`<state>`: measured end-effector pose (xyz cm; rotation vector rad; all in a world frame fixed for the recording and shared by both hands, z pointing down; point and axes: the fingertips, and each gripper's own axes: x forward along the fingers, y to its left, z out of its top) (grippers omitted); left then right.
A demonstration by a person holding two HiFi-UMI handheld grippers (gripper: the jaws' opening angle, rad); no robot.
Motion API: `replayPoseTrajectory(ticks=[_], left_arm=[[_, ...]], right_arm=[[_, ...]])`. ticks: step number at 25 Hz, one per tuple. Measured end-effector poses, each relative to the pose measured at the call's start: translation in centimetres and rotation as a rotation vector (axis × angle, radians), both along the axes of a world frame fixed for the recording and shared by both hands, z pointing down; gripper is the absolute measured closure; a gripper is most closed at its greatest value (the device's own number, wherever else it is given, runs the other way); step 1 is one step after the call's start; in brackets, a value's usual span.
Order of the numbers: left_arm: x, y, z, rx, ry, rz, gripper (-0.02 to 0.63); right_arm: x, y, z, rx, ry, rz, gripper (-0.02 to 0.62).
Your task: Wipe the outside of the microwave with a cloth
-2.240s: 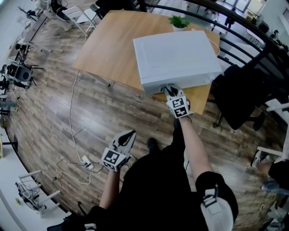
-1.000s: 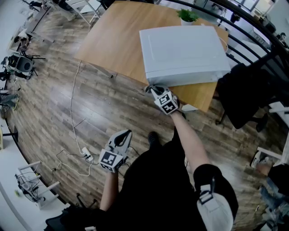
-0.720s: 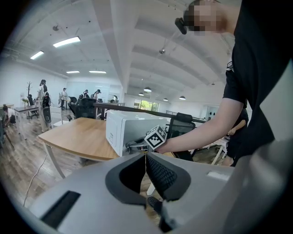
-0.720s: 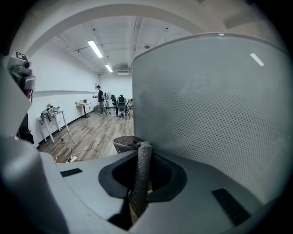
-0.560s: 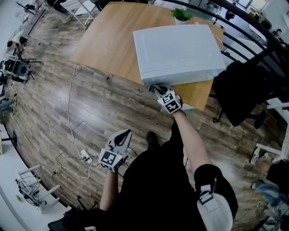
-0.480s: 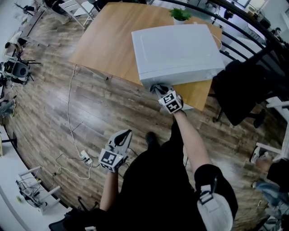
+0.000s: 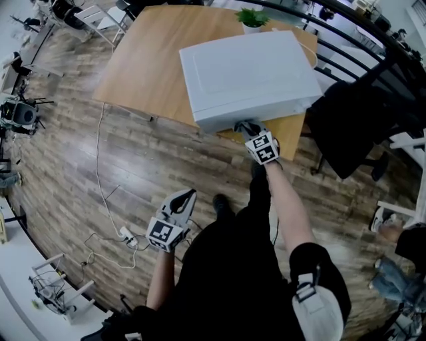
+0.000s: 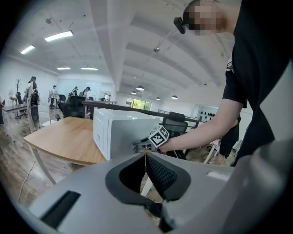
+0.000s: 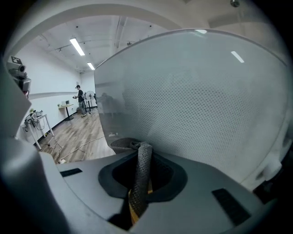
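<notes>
The white microwave [image 7: 246, 73] stands on a wooden table [image 7: 143, 66]. My right gripper [image 7: 248, 126] is shut on a grey cloth [image 7: 243, 124] and presses it against the microwave's front face, a little left of its middle. In the right gripper view the cloth [image 9: 141, 169] runs between the jaws and bunches against the dotted door window [image 9: 201, 109]. My left gripper [image 7: 184, 199] hangs low beside the person's body, well away from the table, jaws shut on nothing. In the left gripper view the microwave [image 8: 116, 132] and the right gripper's marker cube [image 8: 159, 136] are ahead.
A small potted plant [image 7: 253, 16] stands behind the microwave. A black chair [image 7: 359, 126] is right of the table, next to a dark railing. A white cable [image 7: 100, 166] runs over the wooden floor to a power strip [image 7: 126, 236].
My right gripper has slid with the cloth from the left front corner of the microwave rightward along its front face. The left gripper has stayed in place.
</notes>
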<state>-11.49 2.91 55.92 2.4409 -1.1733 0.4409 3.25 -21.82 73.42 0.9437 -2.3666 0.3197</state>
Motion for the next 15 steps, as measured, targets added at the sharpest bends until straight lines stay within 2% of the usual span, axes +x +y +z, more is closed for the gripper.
replayPoseTrajectory(ticks=[10, 15], left_arm=[[2.5, -2.0, 0.2, -0.008, 0.004, 0.066, 0.6], [3.5, -3.1, 0.2, -0.01, 0.008, 0.099, 0.6]], right_arm=[[7.6, -2.1, 0.2, 0.004, 0.035, 0.112, 0.558], [11.6, -3.3, 0.5, -0.001, 0.05, 0.198, 0.558]])
